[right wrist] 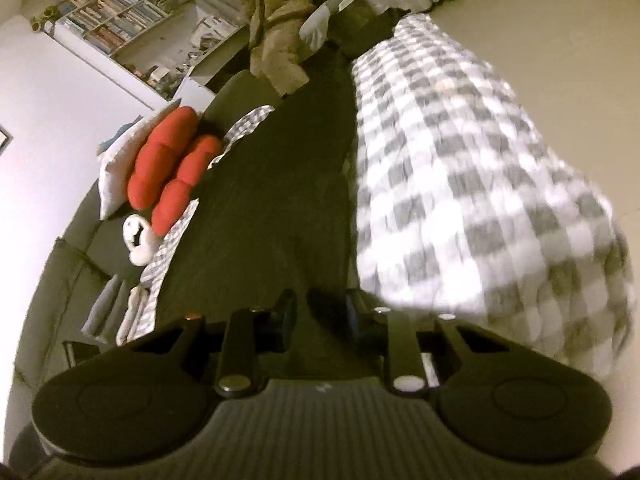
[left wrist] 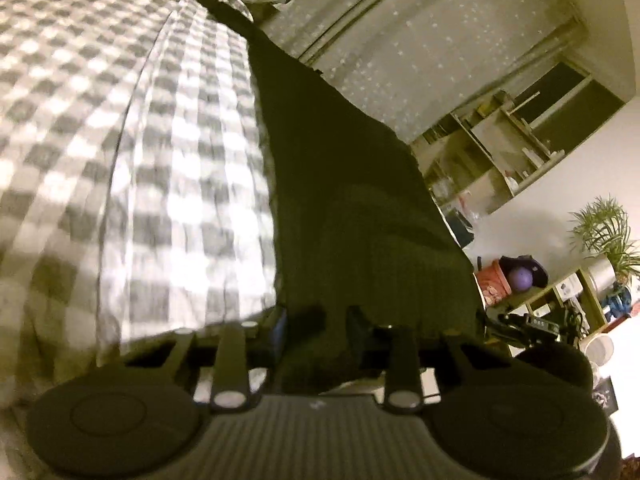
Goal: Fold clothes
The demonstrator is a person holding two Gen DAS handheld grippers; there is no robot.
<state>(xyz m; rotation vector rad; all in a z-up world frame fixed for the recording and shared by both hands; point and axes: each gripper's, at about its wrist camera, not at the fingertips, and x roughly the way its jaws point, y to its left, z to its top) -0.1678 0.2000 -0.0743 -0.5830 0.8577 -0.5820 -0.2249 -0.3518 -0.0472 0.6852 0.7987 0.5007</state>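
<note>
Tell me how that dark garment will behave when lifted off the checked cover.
Probably floppy: the dark garment drapes in a long sagging strip over the checked cover. Its ribbed surface suggests a stretchy knit, likely not slippery. It seems light, hanging from both tongs.

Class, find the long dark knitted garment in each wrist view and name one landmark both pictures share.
Left wrist: the dark knitted garment runs up the centre, from the tongs towards the top left.
Right wrist: it fills the centre, left of the checked cover.
Shared landmark: grey-and-white checked bed cover.
</note>
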